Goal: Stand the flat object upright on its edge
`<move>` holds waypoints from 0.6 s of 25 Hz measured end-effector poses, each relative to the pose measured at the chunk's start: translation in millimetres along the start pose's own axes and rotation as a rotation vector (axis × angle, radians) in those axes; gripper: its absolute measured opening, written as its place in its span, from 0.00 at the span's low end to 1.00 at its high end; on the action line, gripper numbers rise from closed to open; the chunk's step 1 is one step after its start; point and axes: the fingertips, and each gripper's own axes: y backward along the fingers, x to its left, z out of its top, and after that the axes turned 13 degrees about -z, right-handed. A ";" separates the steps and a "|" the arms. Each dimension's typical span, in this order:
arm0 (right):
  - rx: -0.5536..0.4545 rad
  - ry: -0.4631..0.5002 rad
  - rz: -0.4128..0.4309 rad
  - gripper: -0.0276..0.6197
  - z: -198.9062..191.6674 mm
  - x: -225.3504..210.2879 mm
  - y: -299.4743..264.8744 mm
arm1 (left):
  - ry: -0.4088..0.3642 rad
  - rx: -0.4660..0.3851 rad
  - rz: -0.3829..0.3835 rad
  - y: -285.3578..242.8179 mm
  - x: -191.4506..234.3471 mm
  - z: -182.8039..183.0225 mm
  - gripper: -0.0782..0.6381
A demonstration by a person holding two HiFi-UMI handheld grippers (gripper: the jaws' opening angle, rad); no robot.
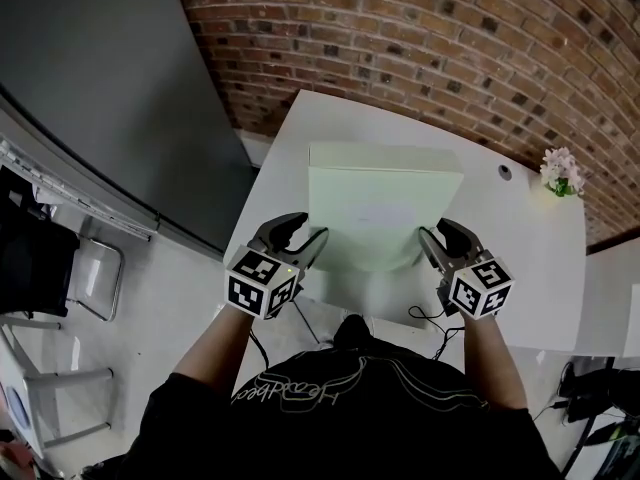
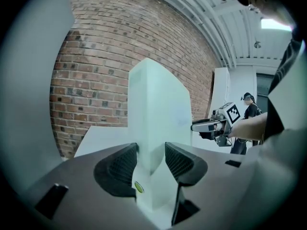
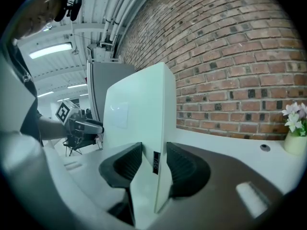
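The flat pale box [image 1: 385, 208] is tipped up steeply over the white table [image 1: 520, 258], with its broad face towards me and its narrow top edge towards the brick wall. My left gripper [image 1: 305, 233] is shut on its lower left side and my right gripper [image 1: 440, 233] on its lower right side. In the left gripper view the box [image 2: 158, 109] rises between the pads of that gripper [image 2: 151, 159]. In the right gripper view the box's edge [image 3: 139, 109] is pinched in that gripper [image 3: 153, 162]. I cannot tell whether the box's lower edge touches the table.
A small pot of flowers [image 1: 561, 173] stands at the table's far right, near a round cable hole [image 1: 504, 171]. A brick wall [image 1: 450, 38] runs behind the table. A dark grey panel [image 1: 110, 98] and a chair [image 1: 90, 268] are on the left. A cable [image 1: 430, 318] hangs at the front edge.
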 end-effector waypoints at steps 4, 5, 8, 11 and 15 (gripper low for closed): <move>-0.005 0.038 -0.010 0.29 -4.6 6.0 9.7 | -0.026 0.015 0.004 3.9 -4.3 -8.9 0.37; -0.006 0.044 -0.015 0.29 -6.2 7.5 12.7 | -0.029 0.017 0.005 5.4 -7.0 -10.8 0.37; -0.009 0.053 -0.029 0.29 -10.8 11.5 22.7 | -0.052 0.009 0.005 10.4 -16.8 -14.2 0.37; -0.009 0.057 -0.037 0.29 -16.3 15.2 31.4 | -0.078 0.031 -0.015 16.8 -28.1 -21.2 0.37; -0.004 0.070 -0.055 0.29 -24.0 18.2 41.9 | -0.078 -0.013 -0.043 22.0 -37.5 -25.8 0.37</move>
